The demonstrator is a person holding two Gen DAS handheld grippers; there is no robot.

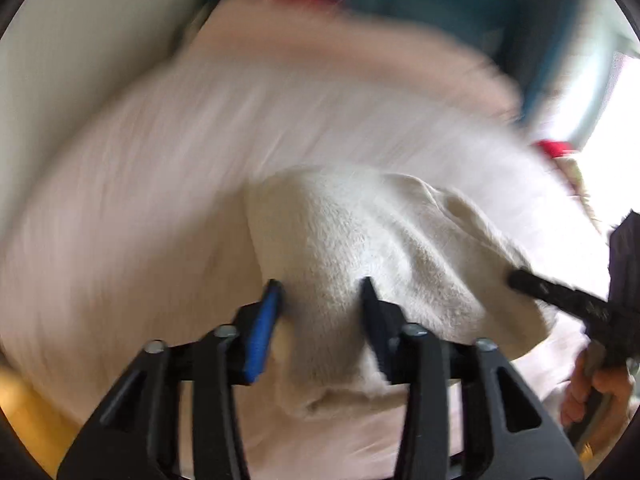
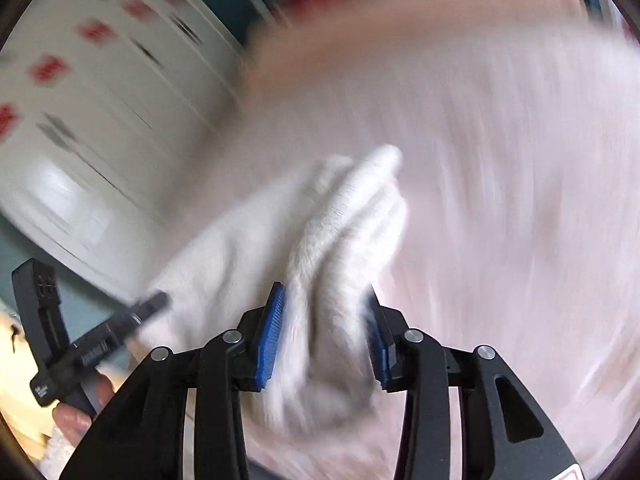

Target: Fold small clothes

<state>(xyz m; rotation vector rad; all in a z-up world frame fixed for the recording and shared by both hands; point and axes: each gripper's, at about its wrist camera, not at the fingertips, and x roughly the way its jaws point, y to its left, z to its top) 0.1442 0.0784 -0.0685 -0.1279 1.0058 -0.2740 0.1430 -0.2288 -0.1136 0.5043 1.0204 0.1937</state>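
Left claw (image 1: 322,292) clenched on bunched cream cloth (image 1: 372,240); right claw (image 2: 326,300) grasps same cloth (image 2: 320,248) at its other end – cloth hangs between them over pale pink bedding (image 1: 160,160). Background badly blurred. Risks: thick bunch may slip from pads; uneven pull skews fold; dragging cloth could rumple bedding – edges hidden, so alignment hard to judge.

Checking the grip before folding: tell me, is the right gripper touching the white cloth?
Touching: the right wrist view shows the right gripper with the white cloth bunched between its pads.
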